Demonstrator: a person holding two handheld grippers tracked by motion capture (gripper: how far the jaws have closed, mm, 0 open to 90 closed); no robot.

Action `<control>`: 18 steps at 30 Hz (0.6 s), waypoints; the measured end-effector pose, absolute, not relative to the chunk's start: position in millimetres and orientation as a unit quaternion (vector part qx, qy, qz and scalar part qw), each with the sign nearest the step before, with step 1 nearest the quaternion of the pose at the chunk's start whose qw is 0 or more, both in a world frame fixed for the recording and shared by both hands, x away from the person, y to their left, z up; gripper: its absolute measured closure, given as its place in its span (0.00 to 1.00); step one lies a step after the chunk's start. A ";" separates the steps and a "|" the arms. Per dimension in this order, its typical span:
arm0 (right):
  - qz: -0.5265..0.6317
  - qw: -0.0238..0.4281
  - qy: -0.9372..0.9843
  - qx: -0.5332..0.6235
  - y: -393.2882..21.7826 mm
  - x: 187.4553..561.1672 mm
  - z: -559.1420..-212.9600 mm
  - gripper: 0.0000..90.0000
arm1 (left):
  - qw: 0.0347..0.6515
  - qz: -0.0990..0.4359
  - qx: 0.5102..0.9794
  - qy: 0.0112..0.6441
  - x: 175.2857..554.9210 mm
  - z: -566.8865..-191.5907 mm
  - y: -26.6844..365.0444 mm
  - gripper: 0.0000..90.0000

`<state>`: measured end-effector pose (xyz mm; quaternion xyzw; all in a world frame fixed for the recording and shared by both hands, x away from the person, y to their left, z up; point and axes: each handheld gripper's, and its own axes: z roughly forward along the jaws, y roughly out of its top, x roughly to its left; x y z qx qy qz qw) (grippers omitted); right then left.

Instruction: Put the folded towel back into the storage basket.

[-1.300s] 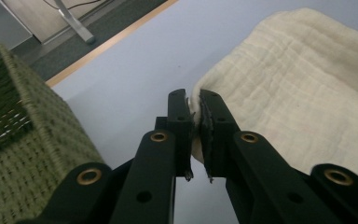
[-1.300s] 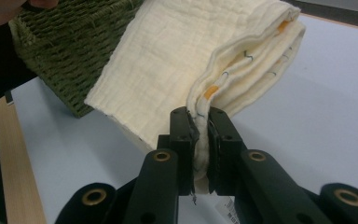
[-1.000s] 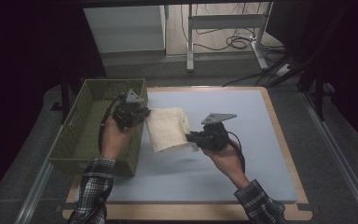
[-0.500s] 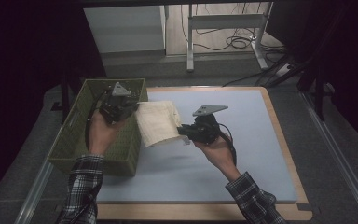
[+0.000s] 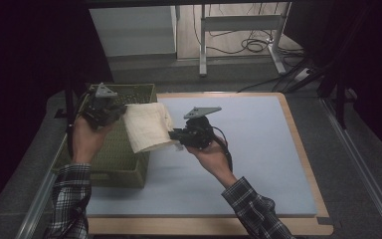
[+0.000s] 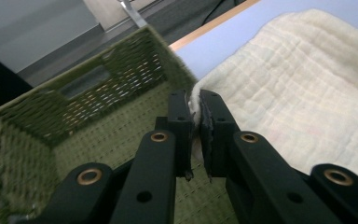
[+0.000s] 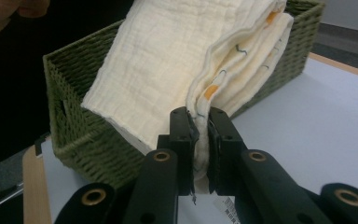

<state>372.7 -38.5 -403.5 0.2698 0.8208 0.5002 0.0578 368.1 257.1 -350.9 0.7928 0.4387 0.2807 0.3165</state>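
Folded cream cloth [image 5: 148,127] hangs between both grippers, over the right rim of the green woven basket [image 5: 129,172]. Left gripper [image 6: 194,122] and right gripper [image 7: 200,140] are each clamped on an edge. Judging by those thin pinches, an edge could slip free, or the sagging fold could catch the rim and spill onto the blue mat [image 5: 258,149].

The folded muslin cloth [image 5: 148,128] is pale cream with a fine quilted grid; in the right gripper view its inner layers [image 7: 242,56] show small orange patches and thin blue squiggles along the edges. The woven basket [image 5: 114,159] is olive green, plaited in even rows. The counter [image 5: 258,149] has a light blue mat with a tan wooden border. Both grippers' fingers [image 6: 182,126] are black with brass-coloured rivets. The person's sleeves [image 5: 69,194] are plaid in dark and white checks.
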 end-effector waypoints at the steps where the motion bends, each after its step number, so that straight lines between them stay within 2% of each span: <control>1: 0.500 0.058 0.821 0.270 -38.5 372.7 -403.5 0.91 | 0.316 0.281 0.793 0.439 368.1 -350.9 257.1 0.93; 18: 0.501 0.030 0.830 0.243 32.1 364.3 -410.7 0.91 | 0.292 0.299 0.778 0.468 348.5 -356.7 311.0 0.93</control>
